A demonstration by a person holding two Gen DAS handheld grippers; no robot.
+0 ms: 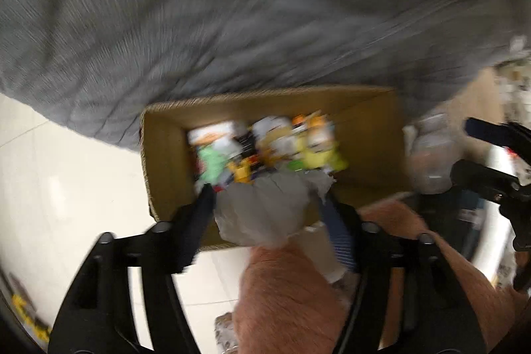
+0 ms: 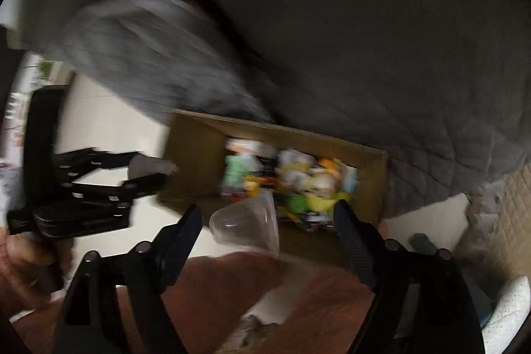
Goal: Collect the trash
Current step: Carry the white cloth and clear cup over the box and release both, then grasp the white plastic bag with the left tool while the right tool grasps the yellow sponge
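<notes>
Crumpled paper [image 1: 265, 208] between left tongs [image 1: 268, 198], over cardboard box [image 1: 166, 155].

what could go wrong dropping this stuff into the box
The clear plastic cup sits loose in the open right claw, near the cardboard box front edge, so it may land on the floor. The crumpled paper in the left claw also hangs over the near wall. The box looks fairly full; light pieces might bounce out.
</notes>
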